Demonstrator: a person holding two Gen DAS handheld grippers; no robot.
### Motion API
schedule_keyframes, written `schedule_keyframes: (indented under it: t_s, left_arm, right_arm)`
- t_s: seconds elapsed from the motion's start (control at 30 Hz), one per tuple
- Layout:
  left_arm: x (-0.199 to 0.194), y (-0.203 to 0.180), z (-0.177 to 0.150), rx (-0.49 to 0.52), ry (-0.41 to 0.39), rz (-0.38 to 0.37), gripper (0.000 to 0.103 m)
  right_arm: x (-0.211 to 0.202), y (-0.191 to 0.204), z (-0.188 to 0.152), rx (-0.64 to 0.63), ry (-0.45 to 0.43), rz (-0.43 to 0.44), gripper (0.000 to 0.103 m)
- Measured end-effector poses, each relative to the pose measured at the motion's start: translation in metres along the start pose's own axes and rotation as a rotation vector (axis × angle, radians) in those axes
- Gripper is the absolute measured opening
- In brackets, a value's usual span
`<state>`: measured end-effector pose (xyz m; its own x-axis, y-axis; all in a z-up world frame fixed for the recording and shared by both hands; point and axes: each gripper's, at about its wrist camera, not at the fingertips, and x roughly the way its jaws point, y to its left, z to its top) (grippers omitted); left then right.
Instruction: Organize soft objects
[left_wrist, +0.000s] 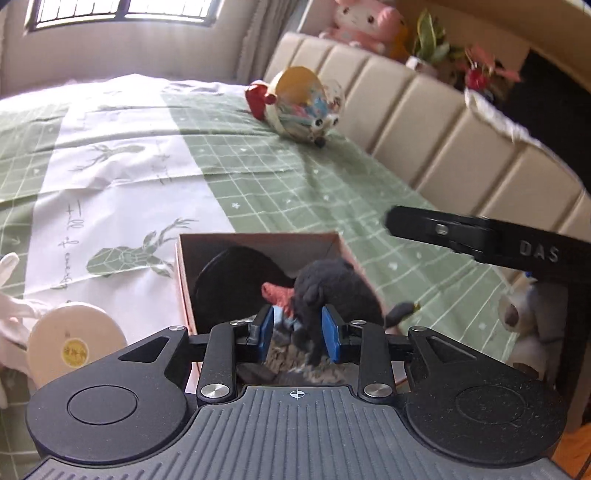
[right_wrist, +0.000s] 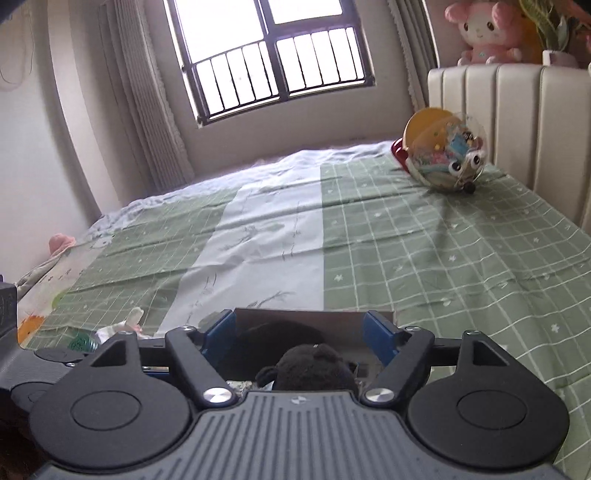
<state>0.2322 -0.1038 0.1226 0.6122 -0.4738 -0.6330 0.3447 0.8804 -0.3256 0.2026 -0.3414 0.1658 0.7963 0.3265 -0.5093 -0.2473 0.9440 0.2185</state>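
Observation:
A pink cardboard box (left_wrist: 186, 280) sits on the green and white bedsheet (left_wrist: 129, 166). A black plush toy (left_wrist: 334, 291) hangs over the box between the blue pads of my left gripper (left_wrist: 298, 332), which is shut on it. A coral knit piece (left_wrist: 277, 293) and dark round items lie inside the box. My right gripper (right_wrist: 300, 330) is open above the box's far wall (right_wrist: 314, 317), with the black plush (right_wrist: 312, 367) just below it. The right gripper's finger shows in the left wrist view (left_wrist: 461, 232).
A round printed toy (left_wrist: 306, 105) lies near the beige headboard (left_wrist: 443, 129); it also shows in the right wrist view (right_wrist: 443, 158). A white round lid (left_wrist: 72, 339) and white glove lie left of the box. A white plush (left_wrist: 524, 325) lies at the right. A pink plush (right_wrist: 484, 29) sits atop the headboard.

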Motion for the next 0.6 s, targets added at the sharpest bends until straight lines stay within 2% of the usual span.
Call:
schedule_keyframes:
  t_s: [0.1,0.23,0.33,0.43,0.5,0.6]
  left_arm:
    - [-0.017,0.005,0.005,0.039,-0.047,0.022,0.032]
    - [-0.051,0.028,0.013,0.057,-0.099,0.083,0.032]
    - [-0.084,0.066,0.019,0.050,-0.133,0.171,0.032]
    - [-0.116,0.118,0.023,-0.003,-0.148,0.274,0.031]
    - [-0.127,0.149,0.024,-0.031,-0.128,0.314,0.031]
    - [-0.121,0.191,0.025,-0.077,-0.021,0.324,0.031]
  right_arm:
    - [-0.011,0.003,0.004,-0.019,-0.019,-0.036,0.077]
    - [-0.010,0.017,0.002,-0.043,-0.004,-0.040,0.077]
    - [-0.001,0.038,0.001,-0.066,0.015,-0.012,0.077]
    - [0.013,0.070,0.001,-0.104,0.032,0.037,0.077]
    - [0.024,0.096,-0.001,-0.138,0.049,0.078,0.077]
    - [0.041,0.139,-0.008,-0.207,0.073,0.130,0.077]
